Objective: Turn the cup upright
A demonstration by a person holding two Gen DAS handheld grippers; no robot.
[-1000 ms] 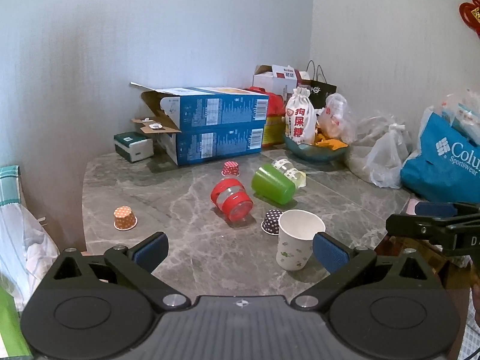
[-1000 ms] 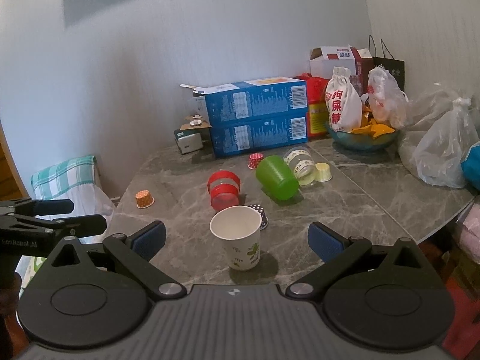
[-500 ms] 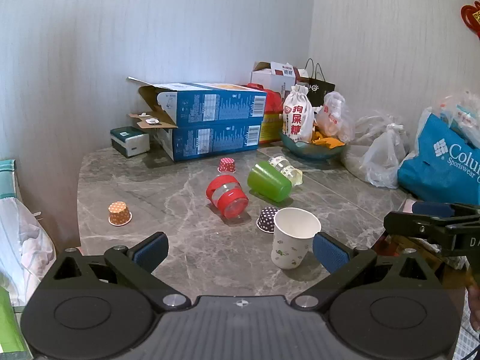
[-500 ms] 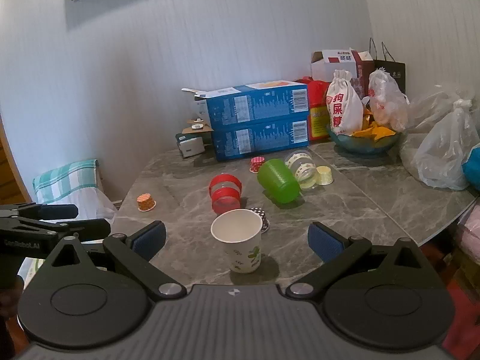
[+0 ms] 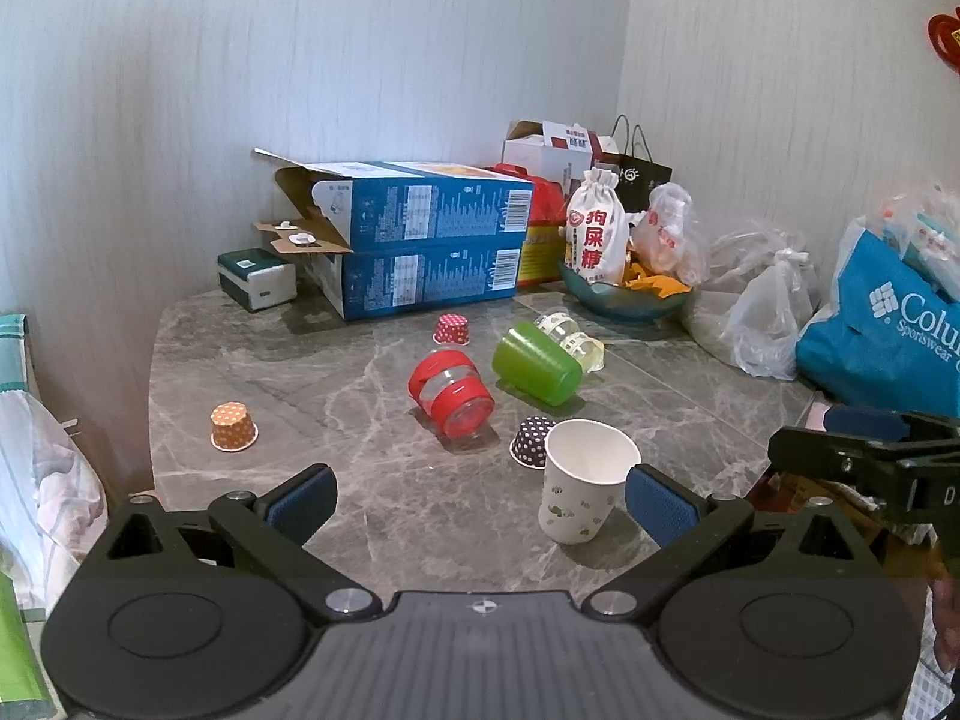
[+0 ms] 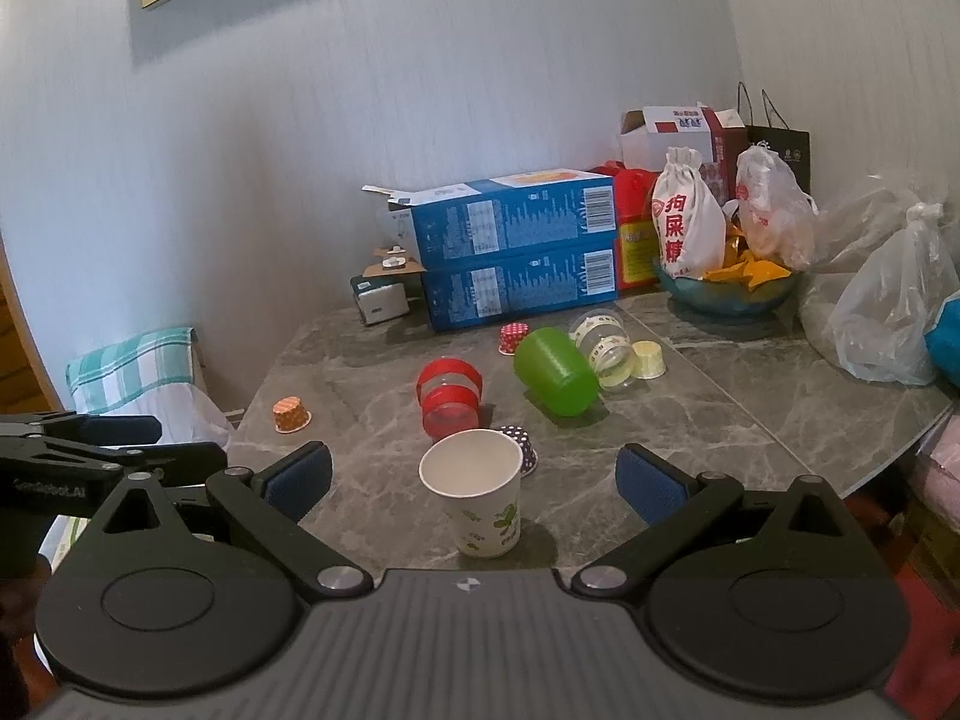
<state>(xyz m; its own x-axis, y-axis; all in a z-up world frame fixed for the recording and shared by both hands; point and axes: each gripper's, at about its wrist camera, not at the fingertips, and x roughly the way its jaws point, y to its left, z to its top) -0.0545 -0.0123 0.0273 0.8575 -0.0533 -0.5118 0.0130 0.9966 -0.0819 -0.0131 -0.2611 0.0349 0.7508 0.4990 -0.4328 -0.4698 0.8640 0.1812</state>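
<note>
A white paper cup (image 5: 581, 481) (image 6: 477, 489) with green prints stands upright near the front of the grey marble table (image 5: 336, 372). Behind it a green cup (image 5: 536, 363) (image 6: 555, 371), a red-banded clear cup (image 5: 451, 392) (image 6: 449, 398) and a clear patterned cup (image 5: 570, 334) (image 6: 603, 343) lie on their sides. My left gripper (image 5: 477, 501) is open and empty, held back from the table's front edge. My right gripper (image 6: 473, 480) is open and empty, with the paper cup in line between its pads, farther out.
Small paper baking cups sit inverted: orange (image 5: 233, 426), red dotted (image 5: 451, 329), dark dotted (image 5: 533, 433). A yellow one (image 6: 648, 358) lies by the clear cup. Blue boxes (image 5: 414, 240), a snack bowl (image 5: 624, 294), plastic bags (image 5: 768, 312) and a blue Columbia bag (image 5: 888, 330) line the back and right.
Both grippers have drawn back slightly from the table, so the cups look a little farther. Both stay open and no object has moved.
</note>
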